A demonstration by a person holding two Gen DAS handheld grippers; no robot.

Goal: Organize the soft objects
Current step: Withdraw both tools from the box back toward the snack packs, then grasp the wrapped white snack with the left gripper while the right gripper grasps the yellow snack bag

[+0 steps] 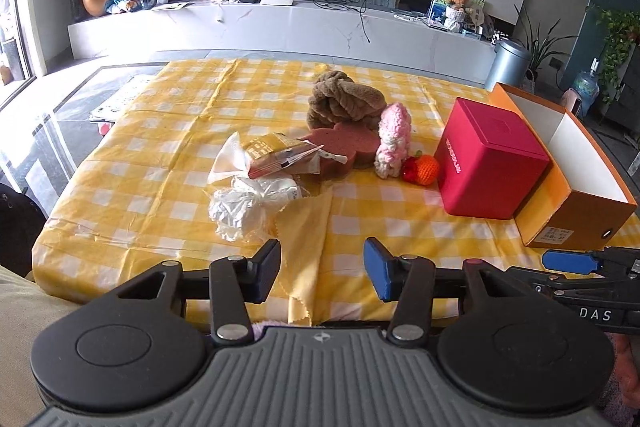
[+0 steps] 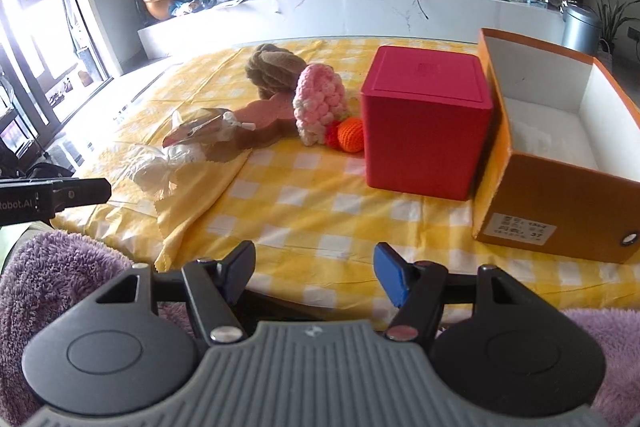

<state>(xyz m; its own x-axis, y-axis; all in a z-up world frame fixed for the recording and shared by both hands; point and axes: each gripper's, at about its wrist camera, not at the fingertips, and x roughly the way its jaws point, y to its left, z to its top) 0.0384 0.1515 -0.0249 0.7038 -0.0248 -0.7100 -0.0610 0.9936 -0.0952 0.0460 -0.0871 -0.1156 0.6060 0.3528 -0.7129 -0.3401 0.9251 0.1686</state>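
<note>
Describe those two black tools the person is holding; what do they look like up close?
The left gripper and right gripper look alike: a ribbed grey body, two round black discs, black linkage arms with silver rivets. Each has two flat fingers, one showing a blue pad. White lettering runs along their sides: "DAS" on one, "Robot.AI" on the other. No cables show. Fuzzy purple fabric appears beneath the right one.

Readable markings, as I see them from my station:

- Right gripper (image 1: 568,261), arm housing, left wrist view: white letters "DAS".
- Left gripper (image 2: 96,190), arm housing, right wrist view: "Robot.AI", its start cut off at the frame edge.
- Orange box (image 2: 560,195), white end label: I read "37"; the other lines are too small.
- Red box (image 1: 490,159), side face: vertical embossed lettering, illegible to me.
- Snack packet (image 1: 276,153): print unreadable.
</note>
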